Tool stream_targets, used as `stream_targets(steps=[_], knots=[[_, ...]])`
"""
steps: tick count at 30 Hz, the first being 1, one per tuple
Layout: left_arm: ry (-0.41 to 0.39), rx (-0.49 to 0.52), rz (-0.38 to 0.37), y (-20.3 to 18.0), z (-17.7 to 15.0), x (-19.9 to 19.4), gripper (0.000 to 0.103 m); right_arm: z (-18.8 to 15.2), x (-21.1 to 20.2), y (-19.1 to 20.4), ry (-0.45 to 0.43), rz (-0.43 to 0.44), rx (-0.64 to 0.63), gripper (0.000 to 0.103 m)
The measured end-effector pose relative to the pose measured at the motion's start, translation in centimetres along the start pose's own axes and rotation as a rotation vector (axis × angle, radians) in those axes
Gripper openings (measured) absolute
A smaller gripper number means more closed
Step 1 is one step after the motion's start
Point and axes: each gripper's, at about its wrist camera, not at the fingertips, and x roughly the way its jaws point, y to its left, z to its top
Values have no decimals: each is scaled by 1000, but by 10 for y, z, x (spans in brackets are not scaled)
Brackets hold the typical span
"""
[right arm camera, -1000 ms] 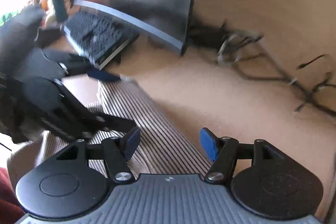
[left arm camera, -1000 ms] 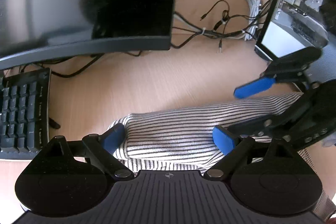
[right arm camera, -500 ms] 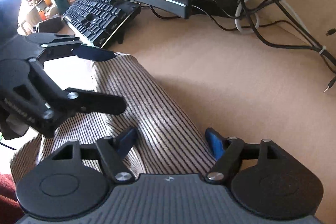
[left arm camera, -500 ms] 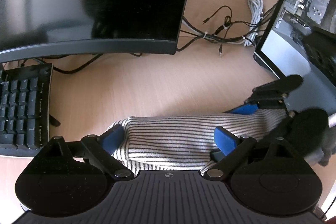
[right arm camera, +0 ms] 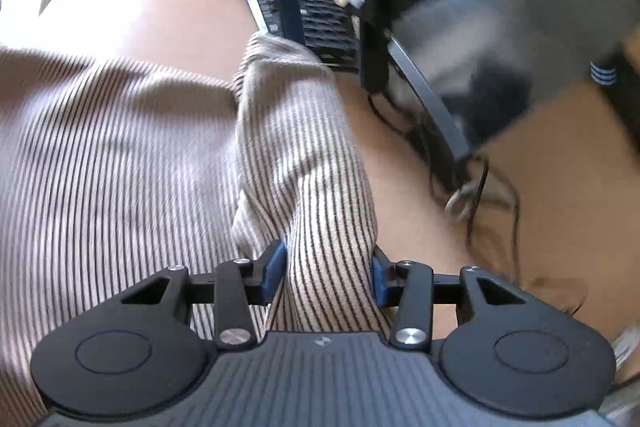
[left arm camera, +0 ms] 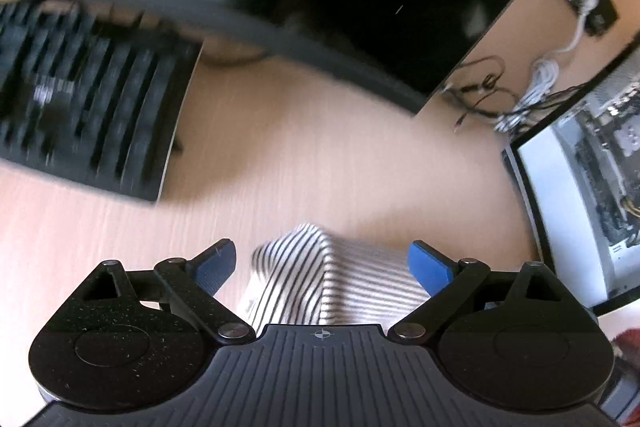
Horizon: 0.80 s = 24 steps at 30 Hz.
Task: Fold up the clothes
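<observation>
The garment is a pale cloth with thin dark stripes (right arm camera: 100, 155) lying on a light wooden desk. In the right wrist view a raised fold of it (right arm camera: 304, 155) runs away from me toward the keyboard. My right gripper (right arm camera: 326, 277) is shut on the near end of that fold, blue pads pressing both sides. In the left wrist view a rounded end of the striped cloth (left arm camera: 320, 275) sits in the gap of my left gripper (left arm camera: 323, 265). That gripper is open, its blue fingertips (left arm camera: 216, 263) wide apart and clear of the cloth.
A black keyboard (left arm camera: 88, 115) lies at the left and a dark curved monitor (left arm camera: 360, 7) stands behind the cloth. Cables (left arm camera: 516, 103) trail at the back right beside an open computer case (left arm camera: 592, 195). Bare desk (left arm camera: 320, 155) lies between cloth and monitor.
My right gripper has closed from open onto a fold of the striped cloth. The left wrist view has swung left and tilted, and the right gripper has left it.
</observation>
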Motion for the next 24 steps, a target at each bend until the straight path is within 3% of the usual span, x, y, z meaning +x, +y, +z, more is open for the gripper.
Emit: stream_targets(steps=[2, 4, 5, 9, 13, 15, 19, 22, 24], knots=[[22, -2, 17, -3, -4, 8, 96, -1, -2, 11, -7, -38, -65, 43], [28, 10, 22, -9, -8, 16, 96, 1, -3, 9, 10, -26, -45, 43], [15, 45, 28, -15, -10, 18, 89, 2, -4, 7, 22, -14, -25, 43], [-21, 190, 54, -33, -21, 24, 82, 7, -8, -7, 73, 51, 75, 48], [-28, 255, 65, -36, -31, 25, 81, -2, -21, -44, 156, 118, 197, 71], [-28, 255, 59, -32, -33, 24, 81, -10, -22, -56, 196, 133, 237, 74], [-19, 236, 47, -28, -33, 27, 82, -22, -18, -62, 241, 195, 307, 74], [-18, 231, 49, -27, -31, 29, 83, -25, -11, -39, 251, 130, 179, 62], [-27, 249, 73, -33, -27, 34, 82, -27, -7, -32, 223, 80, 141, 59]])
